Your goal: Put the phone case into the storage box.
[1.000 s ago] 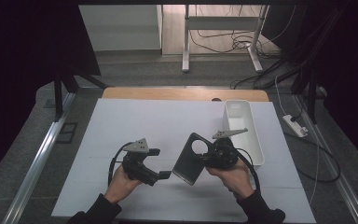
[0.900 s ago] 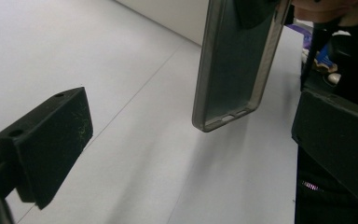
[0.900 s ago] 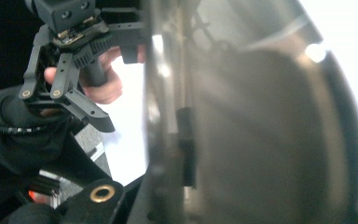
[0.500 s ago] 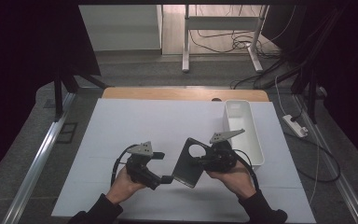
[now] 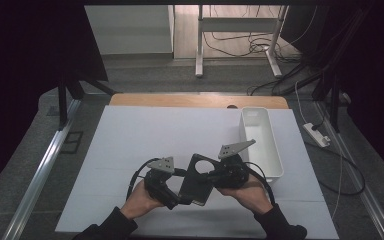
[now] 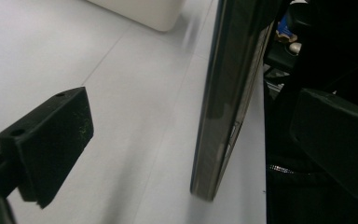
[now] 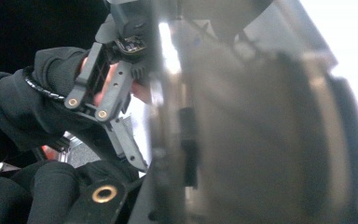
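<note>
Plate (image 5: 196, 180) stands on edge over the near table (image 5: 130, 145), gripped by our right gripper (image 5: 211, 175). Our left gripper (image 5: 177, 199) gapes around its lower edge; we should centre that edge between the jaws before squeezing.

Both forearms are coming in from the near edge in dark sleeves, the hands angling inward until the two grippers are nearly meeting. The left gripper (image 5: 177, 192) is sitting in the left hand (image 5: 139, 197) with its jaws standing wide apart, one on either side of a thin edge. The right gripper (image 5: 211, 175) is pointing leftward from the right hand (image 5: 245, 189); its jaw state is blurred.
</note>
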`<action>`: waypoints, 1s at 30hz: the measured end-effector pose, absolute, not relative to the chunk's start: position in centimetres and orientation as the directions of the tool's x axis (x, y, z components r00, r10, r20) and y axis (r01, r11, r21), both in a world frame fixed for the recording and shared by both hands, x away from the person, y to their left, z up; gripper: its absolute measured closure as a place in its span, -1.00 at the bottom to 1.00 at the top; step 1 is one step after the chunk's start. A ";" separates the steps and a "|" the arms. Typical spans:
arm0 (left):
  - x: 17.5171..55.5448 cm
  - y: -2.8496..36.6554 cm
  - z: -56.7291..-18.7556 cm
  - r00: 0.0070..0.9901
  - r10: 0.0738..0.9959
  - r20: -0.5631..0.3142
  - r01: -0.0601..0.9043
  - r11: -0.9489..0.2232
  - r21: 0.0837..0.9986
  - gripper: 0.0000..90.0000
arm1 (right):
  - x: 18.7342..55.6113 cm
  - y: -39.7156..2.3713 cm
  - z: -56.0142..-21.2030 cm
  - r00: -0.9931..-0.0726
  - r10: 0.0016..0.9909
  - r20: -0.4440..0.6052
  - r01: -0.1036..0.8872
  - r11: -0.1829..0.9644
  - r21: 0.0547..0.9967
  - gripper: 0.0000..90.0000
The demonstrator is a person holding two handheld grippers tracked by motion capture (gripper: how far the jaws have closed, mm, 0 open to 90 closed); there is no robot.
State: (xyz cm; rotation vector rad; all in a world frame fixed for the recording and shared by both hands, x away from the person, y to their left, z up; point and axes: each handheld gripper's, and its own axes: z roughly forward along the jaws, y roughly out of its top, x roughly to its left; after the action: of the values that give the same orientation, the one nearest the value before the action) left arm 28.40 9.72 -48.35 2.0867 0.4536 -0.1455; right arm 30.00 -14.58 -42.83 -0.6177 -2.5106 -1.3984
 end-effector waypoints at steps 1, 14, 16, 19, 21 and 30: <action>28.3 9.6 -48.3 0.926 0.255 -0.277 0.370 -0.473 0.800 -0.94 | 30.0 -14.5 -42.8 -0.894 0.252 0.370 0.447 0.464 0.765 0.91; 28.1 9.8 -48.2 0.941 0.163 -0.296 0.338 -0.489 0.804 0.31 | 29.7 -14.1 -42.8 -0.907 0.201 0.370 0.420 0.481 0.770 0.91; 28.2 9.9 -48.2 0.942 0.148 -0.301 0.334 -0.496 0.801 0.43 | 29.7 -14.1 -42.8 -0.906 0.196 0.375 0.422 0.481 0.769 0.91; 28.2 9.9 -48.2 0.943 0.111 -0.314 0.326 -0.501 0.801 0.62 | 29.7 -14.1 -42.7 -0.908 0.191 0.373 0.417 0.483 0.770 0.91; 28.2 9.8 -48.1 0.945 0.097 -0.313 0.317 -0.509 0.801 0.75 | 29.6 -14.0 -42.8 -0.910 0.186 0.370 0.412 0.487 0.770 0.90; 28.2 9.9 -47.9 0.949 0.088 -0.302 0.301 -0.532 0.792 0.87 | 29.7 -14.0 -42.9 -0.919 0.157 0.363 0.392 0.486 0.781 0.84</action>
State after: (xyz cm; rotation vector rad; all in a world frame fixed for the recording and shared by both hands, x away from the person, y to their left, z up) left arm 28.20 9.94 -47.85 2.1259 0.2742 -0.2773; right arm 29.68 -13.95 -42.91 -0.4697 -2.4910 -1.4029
